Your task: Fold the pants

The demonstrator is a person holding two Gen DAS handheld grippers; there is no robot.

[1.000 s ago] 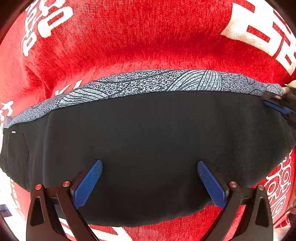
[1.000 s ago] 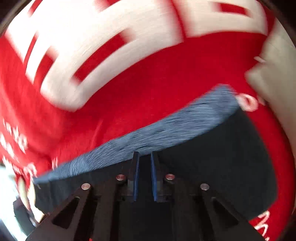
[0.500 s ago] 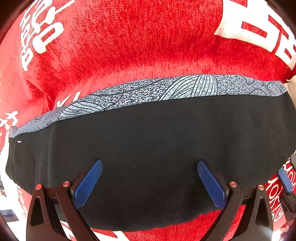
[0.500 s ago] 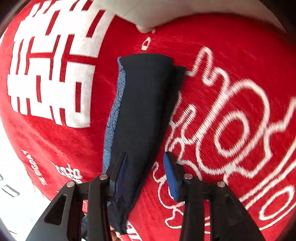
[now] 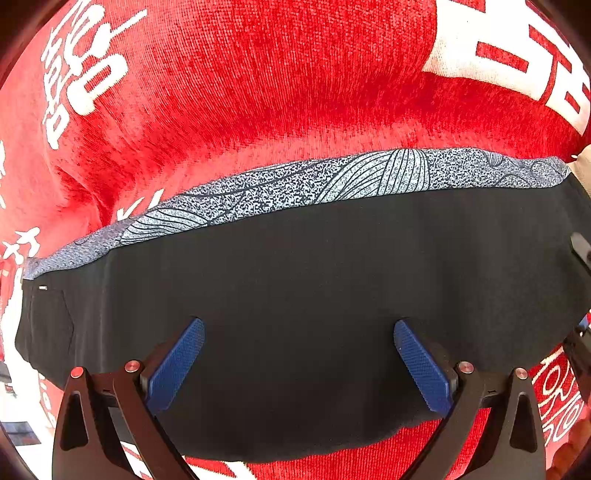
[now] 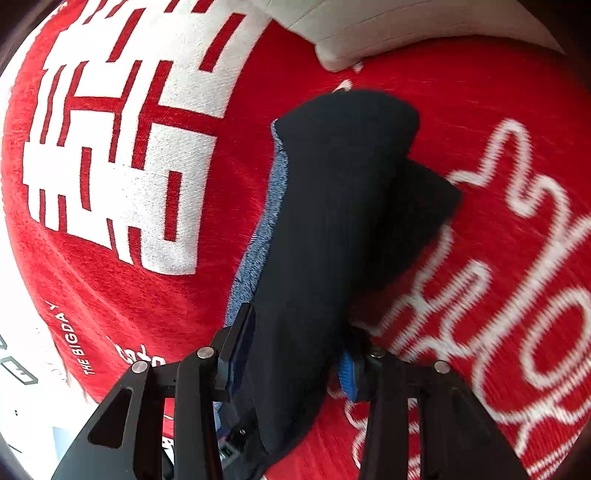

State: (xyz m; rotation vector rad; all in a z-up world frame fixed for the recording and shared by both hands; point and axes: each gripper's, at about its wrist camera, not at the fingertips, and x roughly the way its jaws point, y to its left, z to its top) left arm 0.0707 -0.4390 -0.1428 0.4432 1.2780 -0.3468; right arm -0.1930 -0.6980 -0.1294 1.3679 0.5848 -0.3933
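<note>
Black pants (image 5: 295,277) lie folded into a long band on a red blanket (image 5: 295,92), their grey patterned waistband (image 5: 314,184) along the far edge. My left gripper (image 5: 298,325) hangs open just above the middle of the black cloth, nothing between its blue pads. In the right wrist view the same pants (image 6: 332,203) run away from the camera, a lower layer sticking out to the right. My right gripper (image 6: 295,332) stands open astride the near end of the pants, the cloth lying between its fingers.
The red blanket (image 6: 110,277) bears large white characters and looping script. A white cushion (image 6: 369,29) lies at its far edge. Pale floor (image 6: 22,332) shows past the blanket's left side.
My right gripper was shut at the waistband; it has opened, swung round to the pants' end and slid on so that the cloth sits between its fingers. The left gripper barely shifted.
</note>
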